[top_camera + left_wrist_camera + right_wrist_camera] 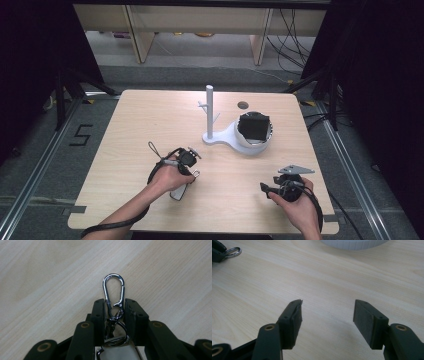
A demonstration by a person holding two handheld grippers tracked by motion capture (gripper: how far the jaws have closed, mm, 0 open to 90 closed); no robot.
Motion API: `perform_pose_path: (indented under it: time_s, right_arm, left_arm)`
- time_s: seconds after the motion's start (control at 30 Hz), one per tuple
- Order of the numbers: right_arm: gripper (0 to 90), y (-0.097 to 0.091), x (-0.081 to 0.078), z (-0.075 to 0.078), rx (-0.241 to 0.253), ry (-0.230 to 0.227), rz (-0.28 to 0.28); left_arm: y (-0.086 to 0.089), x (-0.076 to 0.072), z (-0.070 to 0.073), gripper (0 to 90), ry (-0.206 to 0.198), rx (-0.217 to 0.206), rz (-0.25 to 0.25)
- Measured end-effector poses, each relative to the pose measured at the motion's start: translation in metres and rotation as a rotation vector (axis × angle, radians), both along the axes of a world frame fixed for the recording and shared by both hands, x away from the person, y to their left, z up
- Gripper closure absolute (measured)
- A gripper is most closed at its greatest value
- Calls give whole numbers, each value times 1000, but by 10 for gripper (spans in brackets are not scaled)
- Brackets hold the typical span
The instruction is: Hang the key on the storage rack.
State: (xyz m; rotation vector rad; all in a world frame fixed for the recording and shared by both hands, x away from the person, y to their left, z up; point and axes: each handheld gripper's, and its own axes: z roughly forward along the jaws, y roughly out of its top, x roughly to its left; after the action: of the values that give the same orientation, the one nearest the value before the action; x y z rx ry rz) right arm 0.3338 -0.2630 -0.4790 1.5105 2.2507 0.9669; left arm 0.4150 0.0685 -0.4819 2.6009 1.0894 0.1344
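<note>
**On the table, left side: clip between the left jaws, hanging not started**

Left gripper (114,311) has its jaws drawn in around a metal clip (113,291) on a keyring. The clip's lower part and swivel sit between the pads; whether they actually press it I can't tell, there looks to be a sliver of gap. Loop end sticks out past the jaw tips, flat on the table (150,120). A pale tag hangs off the ring behind the jaws.

Right gripper (327,315) is open wide with nothing in it, parked low over the wood at the near right.

Progress, my read: pickup is just being made. The likely target is the white stand (210,112) mid-table, an upright post with small pegs. It's well apart from the clip, so lift, carry and hook-on all remain.

A white bowl (252,137) with something black in it touches the stand's base.

Surface: light wood-grain top, matte, one round hole near the far edge. Room: dark curtains both sides, grey floor, cables at far right.
</note>
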Motion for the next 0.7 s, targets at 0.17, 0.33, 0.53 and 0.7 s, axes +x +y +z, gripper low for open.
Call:
perform_pose_path:
  time_s: [0.17, 0.33, 0.53, 0.7]
  right_arm:
    - [411, -1, 0, -1, -13, -3, 9]
    - [410, -1, -1, 0, -13, -6, 1]
    - [413, -1, 0, -2, -21, 9, 20]
    - [413, 0, -1, -2, -21, 2, 24]
  left_arm:
    - [-4, 5, 2, 702, 48, 30, -2]
    - [-8, 8, 2, 665, 54, 46, -8]
    - [-13, 10, 3, 648, 67, 97, -49]
    - [-17, 9, 3, 708, 69, 105, -54]
